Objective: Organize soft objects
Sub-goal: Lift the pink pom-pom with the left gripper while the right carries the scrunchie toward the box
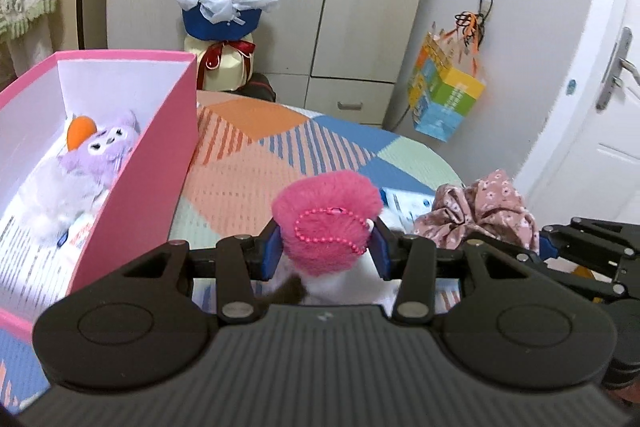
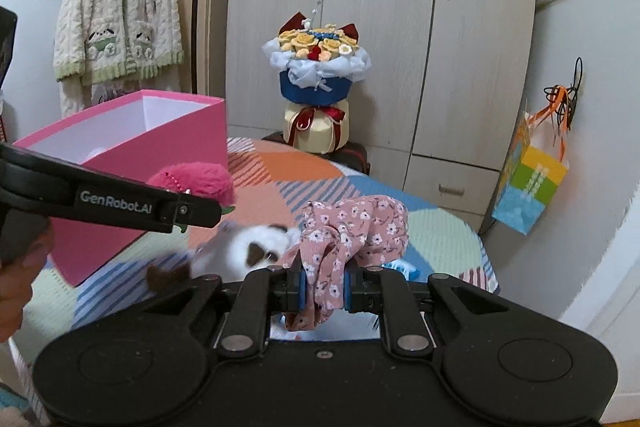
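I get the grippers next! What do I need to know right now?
Left gripper: shut on the pink-hatted plush toy, lifted beside the pink box.
Right gripper: shut on the floral cloth, above the bedspread.
Done: the purple plush lies inside the box.
Left: probably the held toy and cloth go into the box too.
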